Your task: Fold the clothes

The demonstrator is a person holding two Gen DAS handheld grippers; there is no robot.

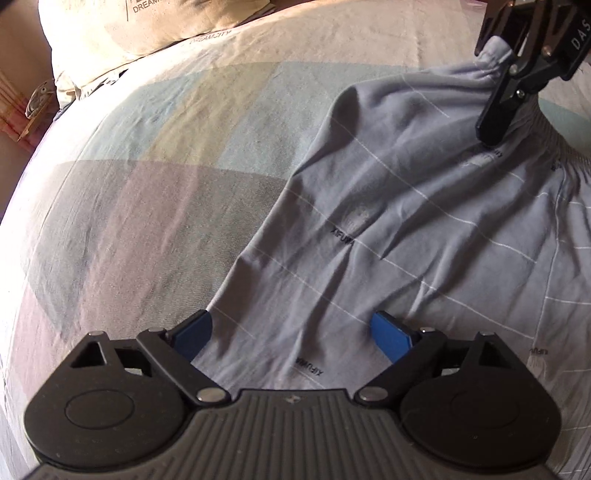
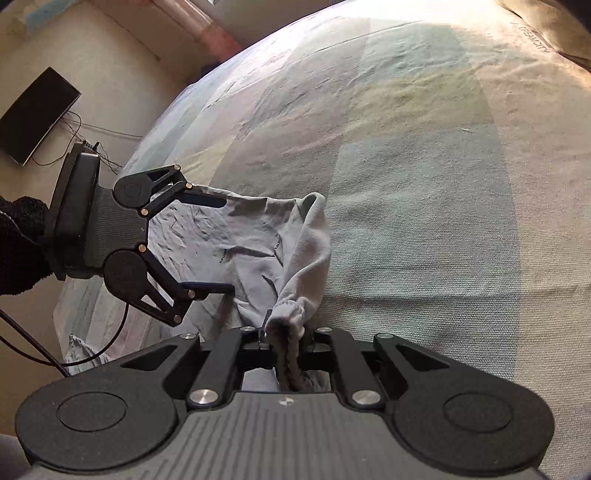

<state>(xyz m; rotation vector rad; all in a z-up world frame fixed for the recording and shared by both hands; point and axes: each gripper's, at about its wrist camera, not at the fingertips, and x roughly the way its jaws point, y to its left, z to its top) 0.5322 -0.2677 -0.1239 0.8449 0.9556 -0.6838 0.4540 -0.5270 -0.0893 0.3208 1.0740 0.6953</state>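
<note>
A grey-blue garment (image 1: 406, 206) with thin white lines and small black lettering lies crumpled on the bed. My left gripper (image 1: 293, 332) is open and points down at it, with its blue pads (image 1: 195, 332) wide apart on either side of a fold of the cloth. The right wrist view shows the same left gripper (image 2: 227, 245) astride the garment (image 2: 251, 243). My right gripper (image 2: 280, 332) is shut on a bunched edge of the garment and holds that edge raised off the bed. It appears in the left wrist view as the right gripper (image 1: 491, 122) at the top right.
The bed sheet (image 1: 147, 147) has pale checked blocks, and a cream pillow (image 1: 110, 29) lies at its head. The right wrist view shows the bed's edge on the left, the floor with a dark flat panel (image 2: 37, 114) and cables, and a dark knitted sleeve (image 2: 18, 243).
</note>
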